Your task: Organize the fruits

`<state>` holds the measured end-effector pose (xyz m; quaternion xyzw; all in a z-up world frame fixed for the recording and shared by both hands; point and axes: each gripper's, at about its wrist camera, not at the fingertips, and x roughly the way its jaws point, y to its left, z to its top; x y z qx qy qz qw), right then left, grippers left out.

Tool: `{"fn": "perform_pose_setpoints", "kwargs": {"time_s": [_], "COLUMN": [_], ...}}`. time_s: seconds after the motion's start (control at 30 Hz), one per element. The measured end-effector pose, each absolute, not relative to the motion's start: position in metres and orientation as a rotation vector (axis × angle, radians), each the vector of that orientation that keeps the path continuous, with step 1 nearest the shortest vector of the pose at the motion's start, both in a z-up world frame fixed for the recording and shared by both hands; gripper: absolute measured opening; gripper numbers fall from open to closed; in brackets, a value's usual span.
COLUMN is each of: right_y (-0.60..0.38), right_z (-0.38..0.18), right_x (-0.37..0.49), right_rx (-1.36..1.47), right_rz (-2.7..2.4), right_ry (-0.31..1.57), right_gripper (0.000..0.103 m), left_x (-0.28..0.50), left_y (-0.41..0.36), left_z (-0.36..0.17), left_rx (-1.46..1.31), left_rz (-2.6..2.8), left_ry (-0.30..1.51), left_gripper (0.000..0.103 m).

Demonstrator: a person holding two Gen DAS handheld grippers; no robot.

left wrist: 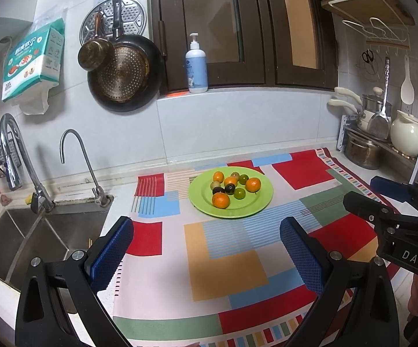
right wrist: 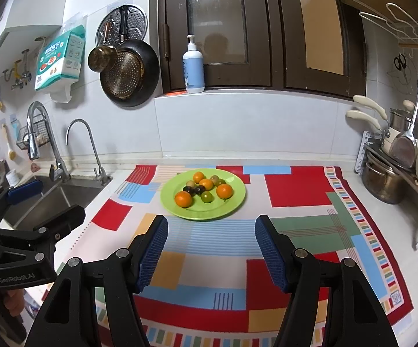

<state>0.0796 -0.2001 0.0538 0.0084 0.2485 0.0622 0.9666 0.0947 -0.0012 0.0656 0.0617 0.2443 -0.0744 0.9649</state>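
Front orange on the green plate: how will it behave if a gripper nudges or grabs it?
The front orange looks round, so a nudge would likely roll it across the shallow green plate. Its skin looks smooth and glossy, so the pads may slip. It probably gives slightly under pressure.

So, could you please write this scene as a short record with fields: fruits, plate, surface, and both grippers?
fruits: four small oranges, green fruits and dark round fruits, piled together
plate: round green plate, holds all fruits
surface: colourful patchwork cloth on counter
left gripper: open, empty
right gripper: open, empty, short of plate
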Motion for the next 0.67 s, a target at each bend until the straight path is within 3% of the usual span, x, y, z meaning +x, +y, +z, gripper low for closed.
{"fn": "perform_pose_setpoints", "kwargs": {"time_s": [0.67], "right_y": [-0.19], "right_z": [0.054], "right_x": [0.081], "right_rx": [0.006], "right_rz": [0.132], "right_ry": [0.507], "right_gripper": [0.064], "left_x": [0.095], "left_y": [0.01], "left_z": [0.065], "left_rx": [0.12], "left_rz": [-0.144], "left_ry": [0.497], "left_gripper": [0.103]}}
